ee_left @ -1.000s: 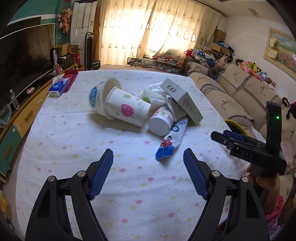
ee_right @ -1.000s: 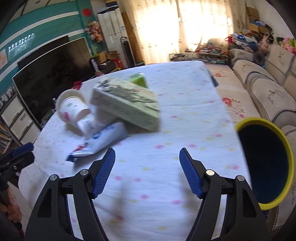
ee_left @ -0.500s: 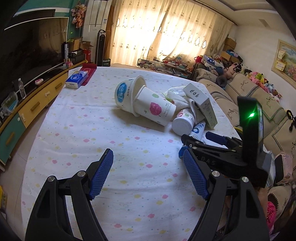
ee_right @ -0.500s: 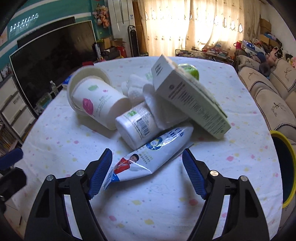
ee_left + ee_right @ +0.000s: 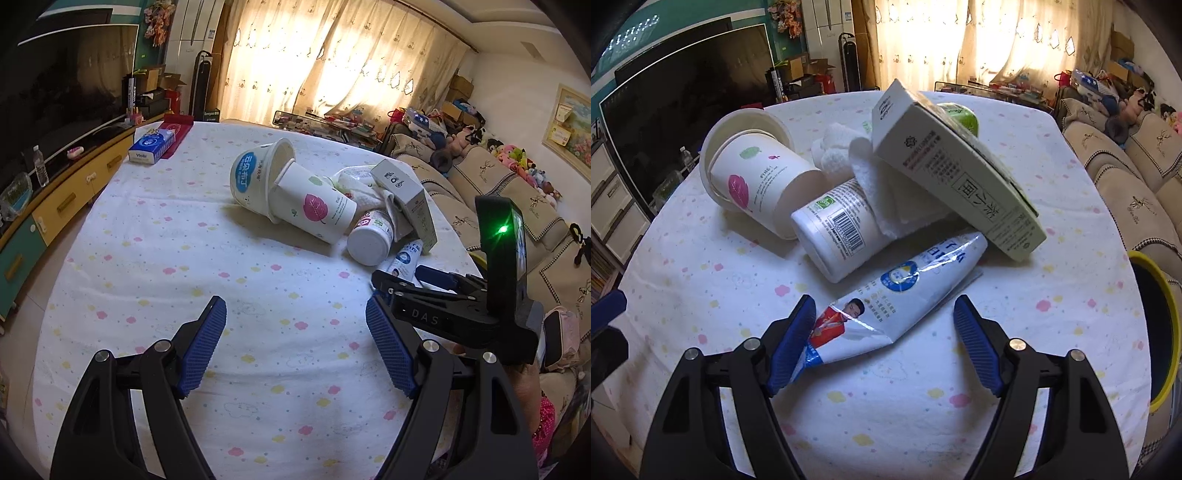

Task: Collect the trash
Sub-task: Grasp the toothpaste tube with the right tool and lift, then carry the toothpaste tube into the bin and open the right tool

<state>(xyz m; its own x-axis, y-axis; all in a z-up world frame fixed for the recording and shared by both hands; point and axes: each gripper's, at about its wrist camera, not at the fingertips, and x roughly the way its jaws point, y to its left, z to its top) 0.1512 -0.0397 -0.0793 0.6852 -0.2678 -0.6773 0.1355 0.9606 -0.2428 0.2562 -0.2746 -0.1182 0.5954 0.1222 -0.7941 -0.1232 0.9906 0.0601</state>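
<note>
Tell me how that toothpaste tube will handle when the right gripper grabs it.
The tube looks squeezed flat and creased at its tail, so it will probably flex and sag, not stay stiff. Its glossy skin may slip between the pads. It lies flat on the tablecloth, so rolling seems unlikely. The right gripper is closing around its tail end.

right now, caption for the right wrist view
Right gripper closing around a flattened blue-and-white tube beside piled paper cups on a dotted tablecloth.
</note>
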